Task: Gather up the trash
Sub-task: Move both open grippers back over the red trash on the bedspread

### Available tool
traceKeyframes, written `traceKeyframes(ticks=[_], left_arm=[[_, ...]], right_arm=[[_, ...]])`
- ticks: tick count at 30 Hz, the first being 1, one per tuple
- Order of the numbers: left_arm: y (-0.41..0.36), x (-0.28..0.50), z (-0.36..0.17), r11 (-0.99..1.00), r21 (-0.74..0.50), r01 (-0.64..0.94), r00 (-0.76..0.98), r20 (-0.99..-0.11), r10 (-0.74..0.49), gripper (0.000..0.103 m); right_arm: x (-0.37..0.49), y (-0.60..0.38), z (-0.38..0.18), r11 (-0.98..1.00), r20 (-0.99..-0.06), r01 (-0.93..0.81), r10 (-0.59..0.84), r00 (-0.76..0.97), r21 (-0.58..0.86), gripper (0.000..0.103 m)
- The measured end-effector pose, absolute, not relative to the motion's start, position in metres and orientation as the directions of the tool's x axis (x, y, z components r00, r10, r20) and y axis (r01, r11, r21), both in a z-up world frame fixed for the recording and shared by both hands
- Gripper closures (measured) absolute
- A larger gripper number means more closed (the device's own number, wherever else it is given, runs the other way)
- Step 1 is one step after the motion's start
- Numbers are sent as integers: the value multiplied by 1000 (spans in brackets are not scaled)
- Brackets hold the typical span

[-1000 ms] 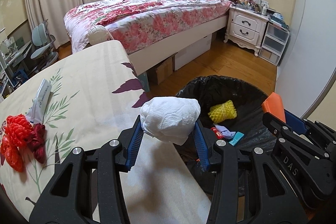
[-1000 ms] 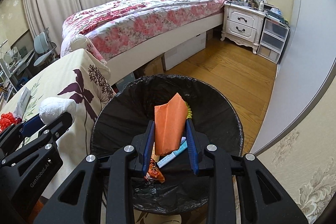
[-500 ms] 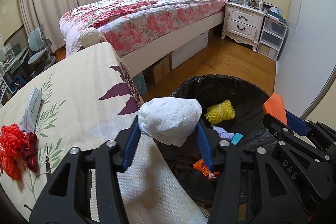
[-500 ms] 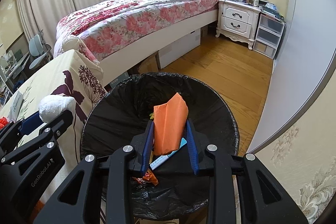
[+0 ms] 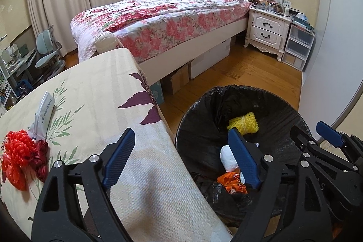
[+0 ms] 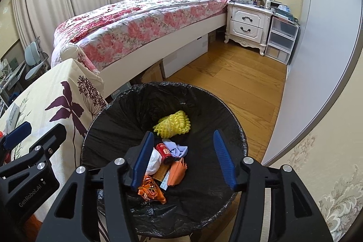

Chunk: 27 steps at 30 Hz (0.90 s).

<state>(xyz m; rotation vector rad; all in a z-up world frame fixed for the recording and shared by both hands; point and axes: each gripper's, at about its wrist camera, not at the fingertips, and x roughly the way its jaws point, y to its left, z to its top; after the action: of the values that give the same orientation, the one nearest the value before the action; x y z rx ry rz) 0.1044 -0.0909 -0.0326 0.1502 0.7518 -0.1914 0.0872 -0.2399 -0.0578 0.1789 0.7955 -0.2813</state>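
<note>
Left gripper (image 6: 15, 135) marked "GenRobot.AI"; both grippers just opened, empty.

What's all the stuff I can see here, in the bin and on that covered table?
Trash bin: one, black liner, on the floor beside the table.
Foam net: one, yellow, in the bin.
White wad: one, in the bin.
Orange paper: one, in the bin.
Can: one, red, in the bin.
Foil wrapper: one, orange, in the bin.
Red mesh bag: one, on the table.
White sachet: one, on the table.
Table: one, cream floral cloth.
Left gripper: black with blue pads, jaws just opened, empty.
Right gripper: same, jaws just opened, empty, over the bin.
</note>
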Motion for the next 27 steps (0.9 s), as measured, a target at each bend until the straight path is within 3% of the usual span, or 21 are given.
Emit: traceKeyframes(ticks=[8, 27], left_arm=[[-70, 96, -23, 980, 69, 187, 727, -681, -91, 18], [48, 57, -16, 998, 54, -30, 714, -698, 59, 18]], right_arm=[[82, -231, -52, 952, -720, 301, -172, 672, 53, 38], [84, -140, -41, 993, -716, 103, -33, 697, 55, 36]])
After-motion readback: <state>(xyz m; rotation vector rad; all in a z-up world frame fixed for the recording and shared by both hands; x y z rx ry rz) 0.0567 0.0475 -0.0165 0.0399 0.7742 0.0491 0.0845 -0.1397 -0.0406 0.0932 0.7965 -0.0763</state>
